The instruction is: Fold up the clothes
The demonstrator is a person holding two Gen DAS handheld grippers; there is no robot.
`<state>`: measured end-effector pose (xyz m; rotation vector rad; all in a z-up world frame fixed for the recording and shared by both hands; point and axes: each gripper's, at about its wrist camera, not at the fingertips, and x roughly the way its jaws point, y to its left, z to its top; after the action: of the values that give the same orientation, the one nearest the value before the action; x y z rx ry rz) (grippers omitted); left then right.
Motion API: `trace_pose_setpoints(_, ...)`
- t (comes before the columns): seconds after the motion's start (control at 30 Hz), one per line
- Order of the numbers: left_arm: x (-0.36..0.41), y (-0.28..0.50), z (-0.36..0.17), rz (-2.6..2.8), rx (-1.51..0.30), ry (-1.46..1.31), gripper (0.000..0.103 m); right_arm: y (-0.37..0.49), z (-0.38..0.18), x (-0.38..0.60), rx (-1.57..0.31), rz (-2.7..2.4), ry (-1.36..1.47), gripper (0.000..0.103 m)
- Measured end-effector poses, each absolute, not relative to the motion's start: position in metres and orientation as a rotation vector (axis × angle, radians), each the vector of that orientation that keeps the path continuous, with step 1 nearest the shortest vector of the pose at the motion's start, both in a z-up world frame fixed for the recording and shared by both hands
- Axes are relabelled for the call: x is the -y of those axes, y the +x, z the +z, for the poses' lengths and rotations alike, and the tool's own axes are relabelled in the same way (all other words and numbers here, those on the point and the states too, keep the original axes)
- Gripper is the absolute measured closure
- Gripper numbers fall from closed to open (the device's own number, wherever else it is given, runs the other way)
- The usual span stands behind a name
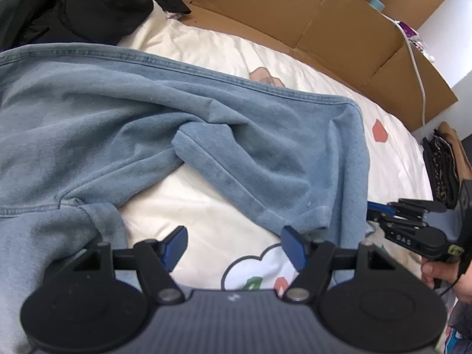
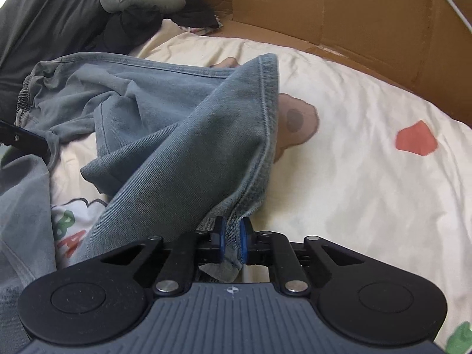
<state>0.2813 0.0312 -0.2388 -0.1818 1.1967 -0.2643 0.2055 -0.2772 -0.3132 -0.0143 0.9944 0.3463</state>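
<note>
The right gripper [image 2: 232,237] is clamped on the hem of a pair of blue jeans [image 2: 188,135]; denim is pinched between its two blue pads, and the leg rises from the jaws in a taut ridge, stitched edge running up and away from the fingertips. To the left of that ridge the rest of the jeans lies crumpled on a cream bedsheet [image 2: 368,177] printed with cartoon shapes, and a red patch sits off to the right of the jaws.

The left gripper [image 1: 234,246] stands released, its blue fingertips spread wide with only bare bedsheet [image 1: 188,194] between them. The jeans [image 1: 141,112] spread ahead of it, one leg end lying just beyond its right fingertip and more denim bunched by its left side. Far ahead, flattened cardboard [image 1: 295,8] stands along the edge of the bed, with a heap of dark clothes [image 1: 97,8] ahead to the left. The right gripper [image 1: 374,214] shows at the right edge, held by a hand [image 1: 442,277].
</note>
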Motion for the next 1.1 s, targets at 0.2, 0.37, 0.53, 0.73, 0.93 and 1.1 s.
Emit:
trace_pose_setpoints(0.2, -0.032, 0.282, -0.236, -0.266, -1.188, -0.181, 0.031, 0.196, -0.308, 0.309, -1.012, 0.268, -0.049, 0.103)
trace_pose_setpoints(0.37, -0.029, 0.283, -0.239, -0.265, -1.195, -0.180, 0.031, 0.197, -0.306, 0.338, -1.023, 0.218, 0.031, 0.103)
trace_pose_setpoints(0.53, -0.023, 0.284, -0.240, -0.275, -1.197, -0.171, 0.031, 0.199, -0.310, 0.344, -1.032, 0.269, 0.207, 0.079)
trace_pose_setpoints(0.73, -0.021, 0.284, -0.241, -0.285, -1.200, -0.164, 0.031, 0.203, -0.315, 0.331, -1.043, 0.342, 0.203, 0.057)
trace_pose_setpoints(0.93, -0.025, 0.284, -0.243, -0.278, -1.205, -0.166, 0.031, 0.209, -0.328, 0.320, -1.060, 0.357, 0.169, 0.058)
trace_pose_setpoints(1.1, -0.031, 0.284, -0.243, -0.273, -1.207, -0.170, 0.031, 0.216, -0.334, 0.303, -1.052, 0.377, 0.129, 0.058)
